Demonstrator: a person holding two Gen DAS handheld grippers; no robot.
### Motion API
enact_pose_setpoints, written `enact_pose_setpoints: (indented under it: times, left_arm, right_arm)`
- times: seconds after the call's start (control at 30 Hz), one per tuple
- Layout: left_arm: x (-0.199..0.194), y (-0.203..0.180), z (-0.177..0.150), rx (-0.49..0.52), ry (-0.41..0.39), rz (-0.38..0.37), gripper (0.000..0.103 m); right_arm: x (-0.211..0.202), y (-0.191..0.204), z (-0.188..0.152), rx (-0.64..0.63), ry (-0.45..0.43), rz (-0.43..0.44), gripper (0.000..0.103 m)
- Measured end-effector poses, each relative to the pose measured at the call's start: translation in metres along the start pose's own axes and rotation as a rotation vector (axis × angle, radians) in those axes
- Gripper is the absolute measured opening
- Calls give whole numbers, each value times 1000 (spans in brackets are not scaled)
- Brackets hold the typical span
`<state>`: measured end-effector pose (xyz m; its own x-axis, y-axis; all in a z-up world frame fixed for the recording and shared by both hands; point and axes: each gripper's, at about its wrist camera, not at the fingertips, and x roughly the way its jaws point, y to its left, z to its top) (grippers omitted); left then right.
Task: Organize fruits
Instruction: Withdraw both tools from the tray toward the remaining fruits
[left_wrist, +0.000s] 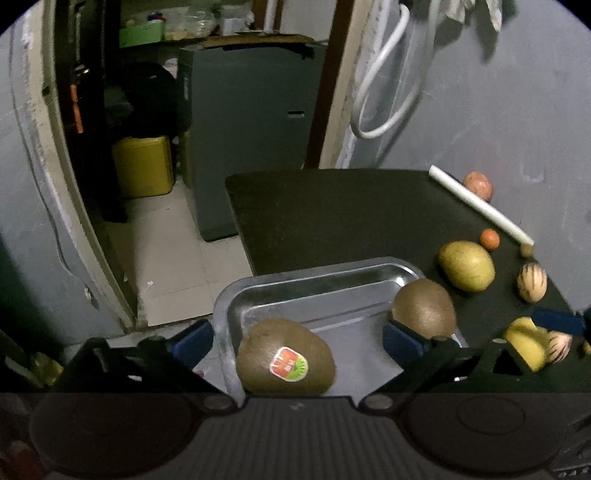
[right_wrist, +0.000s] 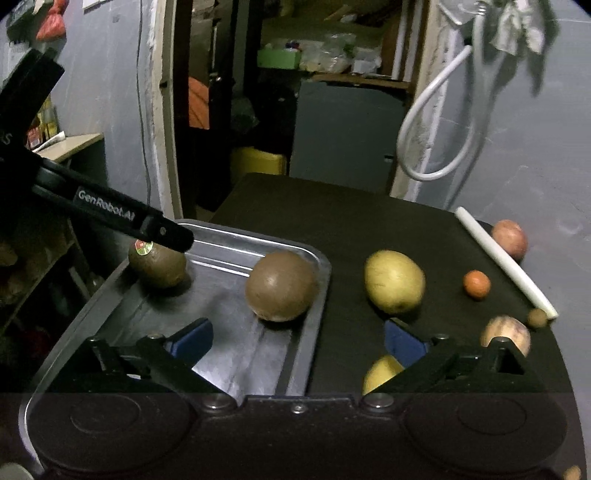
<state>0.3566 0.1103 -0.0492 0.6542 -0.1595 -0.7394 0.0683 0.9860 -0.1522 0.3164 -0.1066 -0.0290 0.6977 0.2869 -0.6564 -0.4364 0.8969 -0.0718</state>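
A black matte tabletop (right_wrist: 354, 236) stands against a grey plastered wall (left_wrist: 498, 110), with an open doorway (left_wrist: 155, 147) at its far left corner. Through it show pale floor tiles (left_wrist: 177, 258), a yellow plastic jerrycan (left_wrist: 144, 166) and a dark grey cabinet (left_wrist: 243, 129). A looped white hose (right_wrist: 436, 147) hangs on the wall.

A shallow rectangular steel tray (right_wrist: 310, 332) sits at the table's left edge. In it lie two brown fuzzy kiwis: one with a red-and-green sticker (left_wrist: 286, 358) at the tray's left side, and a plain one (right_wrist: 281, 286) against its right rim. The left gripper (left_wrist: 295, 339) hangs over the stickered kiwi, jaws spread wide and clear of it. The right gripper (right_wrist: 295, 343) is likewise spread, straddling the tray's right rim and holding nothing.

On the bare tabletop right of the tray lie a yellow-green oval fruit (right_wrist: 394, 281), a small orange round fruit (right_wrist: 477, 283), a reddish round fruit (right_wrist: 509, 238) by the wall, a white tube (right_wrist: 506, 262) and a pale striped fruit (left_wrist: 532, 282).
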Motion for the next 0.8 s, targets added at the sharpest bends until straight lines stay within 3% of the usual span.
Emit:
enact_pose_setpoints:
  times: [0.27, 0.6, 0.8]
  left_arm:
    - [-19, -23, -14, -87, -18, -61, 102]
    - [-22, -93, -36, -27, 31, -105, 102]
    - [-21, -142, -47, 44, 80, -140, 102]
  right_arm:
    - [-50, -29, -31, 49, -53, -53, 102]
    - [-105, -82, -87, 114, -16, -154, 102]
    - [-131, -118, -127, 225, 19, -239, 102]
